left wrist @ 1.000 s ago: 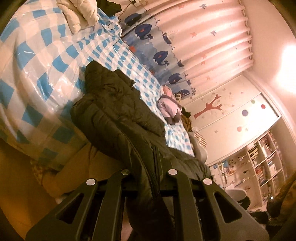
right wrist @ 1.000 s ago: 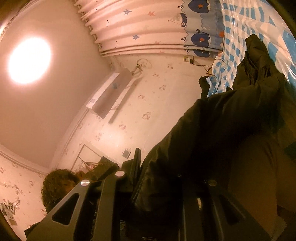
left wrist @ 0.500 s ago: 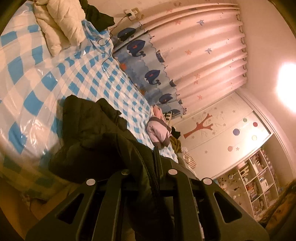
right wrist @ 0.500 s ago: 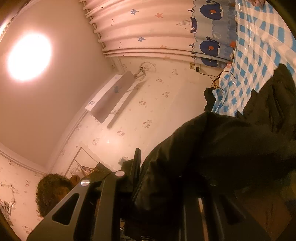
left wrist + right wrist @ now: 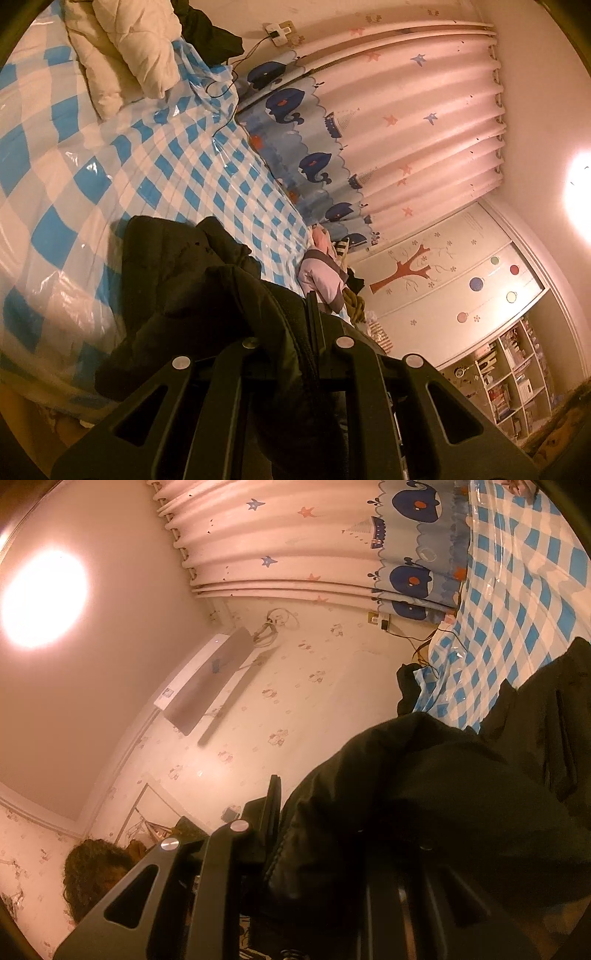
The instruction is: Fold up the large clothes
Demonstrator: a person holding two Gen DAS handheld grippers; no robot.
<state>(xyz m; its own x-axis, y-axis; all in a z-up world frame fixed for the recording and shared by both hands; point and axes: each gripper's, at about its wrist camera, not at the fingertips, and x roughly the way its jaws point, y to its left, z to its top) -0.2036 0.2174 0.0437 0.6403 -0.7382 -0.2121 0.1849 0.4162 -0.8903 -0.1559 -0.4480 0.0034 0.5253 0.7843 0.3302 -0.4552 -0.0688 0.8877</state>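
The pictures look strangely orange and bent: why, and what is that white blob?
Left wrist view: the fisheye lens bows the curtain and the checked bed cover, which also shows glare; the ceiling lamp blows out white. Right wrist view: the same warm lamp is overexposed, and the dark jacket loses detail in shadow.

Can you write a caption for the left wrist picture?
Left gripper clamps a dark puffy jacket over the blue checked bed.

matt dark jacket point(image 5: 192, 280), seemingly padded cloth; glossy plastic bed cover point(image 5: 122, 155).
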